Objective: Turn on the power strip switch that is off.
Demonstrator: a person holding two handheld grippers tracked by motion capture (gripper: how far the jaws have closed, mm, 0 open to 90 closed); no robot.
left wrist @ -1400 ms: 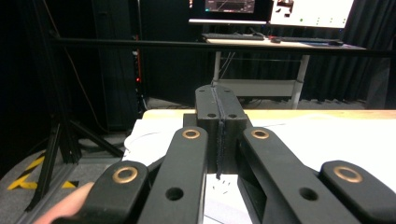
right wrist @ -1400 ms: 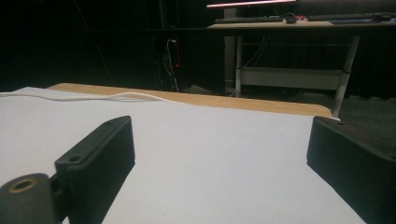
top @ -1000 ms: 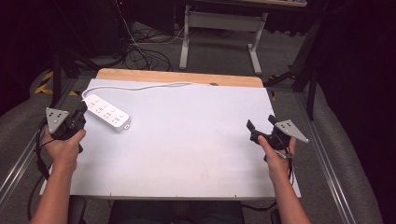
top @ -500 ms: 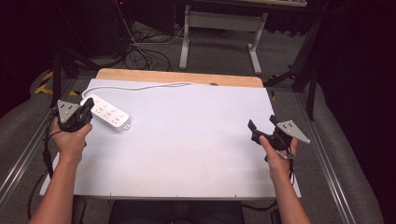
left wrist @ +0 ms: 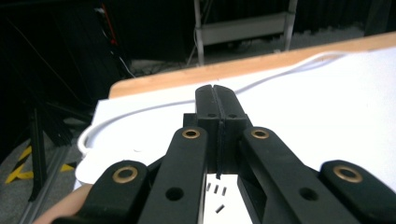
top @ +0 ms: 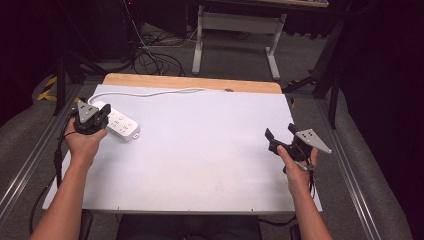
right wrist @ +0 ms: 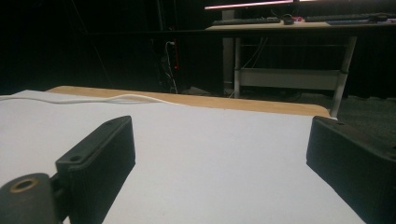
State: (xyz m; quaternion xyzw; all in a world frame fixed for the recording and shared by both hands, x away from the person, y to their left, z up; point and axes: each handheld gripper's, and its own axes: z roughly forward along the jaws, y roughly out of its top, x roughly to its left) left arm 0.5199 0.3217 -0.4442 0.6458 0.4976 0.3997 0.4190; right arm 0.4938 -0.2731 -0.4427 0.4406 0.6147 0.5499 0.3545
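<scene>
A white power strip (top: 121,125) lies at the table's left, and its white cable (top: 150,92) runs along the far edge. My left gripper (top: 98,116) hovers over the strip's left end, with its jaws shut tight together and nothing between them. In the left gripper view the closed left gripper (left wrist: 217,100) points toward the cable (left wrist: 280,74), with the strip's socket slots (left wrist: 217,190) just beneath it. My right gripper (top: 280,134) rests at the table's right side, open and empty. The right gripper view shows the right gripper (right wrist: 219,149) with its jaws wide apart over bare white surface.
The white table top (top: 210,150) has a wooden strip (top: 190,82) along its far edge. Behind it stand a desk frame (top: 235,30) and floor cables (top: 150,55). Metal rails (top: 30,155) run along both sides of the table.
My left hand has moved forward and to the right, bringing its shut gripper over the power strip's left end. The right hand has stayed where it was.
</scene>
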